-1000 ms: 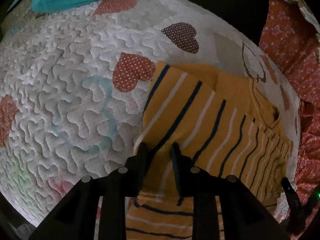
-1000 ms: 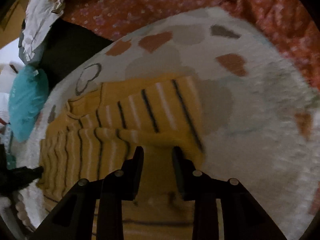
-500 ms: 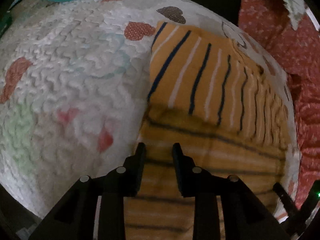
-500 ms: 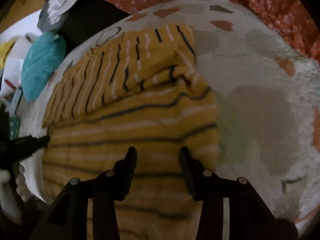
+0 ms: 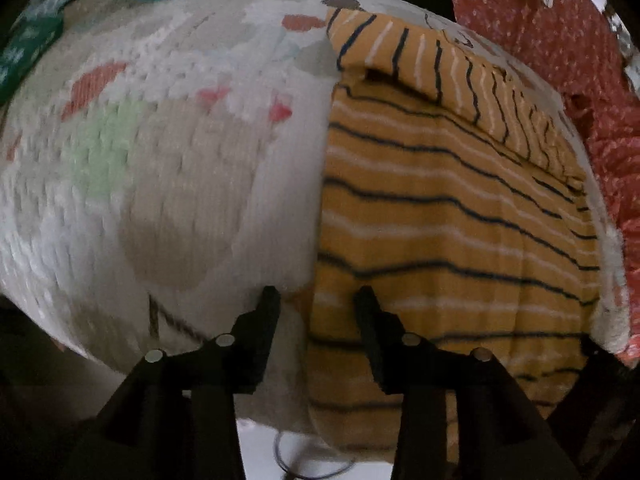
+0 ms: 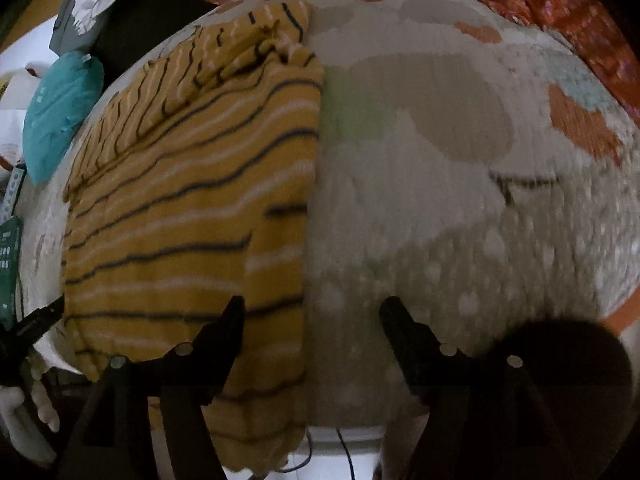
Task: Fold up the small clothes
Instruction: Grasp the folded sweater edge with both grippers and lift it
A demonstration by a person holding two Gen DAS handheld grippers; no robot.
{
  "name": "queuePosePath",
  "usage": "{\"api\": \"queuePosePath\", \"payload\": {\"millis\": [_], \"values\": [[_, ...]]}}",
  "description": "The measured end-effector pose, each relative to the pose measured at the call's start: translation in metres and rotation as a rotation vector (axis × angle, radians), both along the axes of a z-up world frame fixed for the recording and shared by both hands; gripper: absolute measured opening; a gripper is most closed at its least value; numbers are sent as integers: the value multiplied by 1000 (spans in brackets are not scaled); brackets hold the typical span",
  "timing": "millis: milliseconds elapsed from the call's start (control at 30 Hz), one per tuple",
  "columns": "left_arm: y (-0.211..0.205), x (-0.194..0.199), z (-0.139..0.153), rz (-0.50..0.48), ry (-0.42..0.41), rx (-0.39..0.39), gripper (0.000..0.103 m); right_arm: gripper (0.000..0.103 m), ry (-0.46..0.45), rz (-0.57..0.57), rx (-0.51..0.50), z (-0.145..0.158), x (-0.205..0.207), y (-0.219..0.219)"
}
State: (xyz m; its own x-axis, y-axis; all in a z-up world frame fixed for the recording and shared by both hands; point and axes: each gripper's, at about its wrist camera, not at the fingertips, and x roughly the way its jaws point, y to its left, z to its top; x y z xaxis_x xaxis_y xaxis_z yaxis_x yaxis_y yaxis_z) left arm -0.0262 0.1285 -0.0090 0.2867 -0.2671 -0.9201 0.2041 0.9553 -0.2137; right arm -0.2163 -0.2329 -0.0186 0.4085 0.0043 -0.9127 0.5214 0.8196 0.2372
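Both claws have let go since half a second ago, and I've drawn them back toward the near edge of the quilt (image 5: 180, 184). My left gripper (image 5: 316, 298) is spread, straddling the shirt's (image 5: 440, 220) left edge without touching it, as far as the blur lets me judge. My right gripper (image 6: 310, 308) is spread wider over the shirt's right edge. I see the shirt lying flat on the quilt, sleeves folded in at its far end, its hem hanging over the near edge.
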Motion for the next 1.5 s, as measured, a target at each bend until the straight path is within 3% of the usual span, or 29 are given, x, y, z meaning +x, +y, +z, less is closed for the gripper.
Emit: {"api": "queuePosePath", "payload": {"millis": [200, 400, 700, 733, 767, 800, 833, 867, 900, 967, 1233, 1400, 1500], "values": [[15, -28, -18, 61, 129, -155, 59, 78, -13, 16, 74, -5, -16, 14], [3, -48, -31, 13, 158, -179, 80, 81, -2, 46, 127, -14, -21, 30], [-43, -87, -54, -173, 259, -33, 90, 85, 53, 126, 138, -27, -15, 62], [-45, -90, -57, -184, 284, -32, 85, 85, 74, 145, 170, -33, -13, 69], [-47, -94, -60, -193, 319, -21, 63, 82, 106, 161, 217, -43, -13, 75], [-47, -95, -63, -196, 344, -28, 46, 73, 138, 173, 253, -53, -13, 81], [-45, -97, -64, -194, 375, -50, 18, 63, 174, 183, 262, -61, -13, 87], [-46, -96, -64, -185, 388, -72, 10, 41, 186, 189, 256, -64, -12, 89], [-42, -99, -57, -169, 373, -87, 10, 27, 179, 195, 255, -62, -11, 90], [-34, -104, -43, -145, 345, -117, 9, 16, 123, 215, 257, -48, -12, 93], [-21, -126, 28, -115, 212, -244, 9, 14, -79, 310, 144, 25, -24, 108], [-3, -110, 42, -64, 229, -342, 9, 14, -181, 325, 85, 62, -22, 101], [-1, -92, 50, -51, 237, -382, 9, 14, -227, 305, 106, 78, -11, 96]]}}
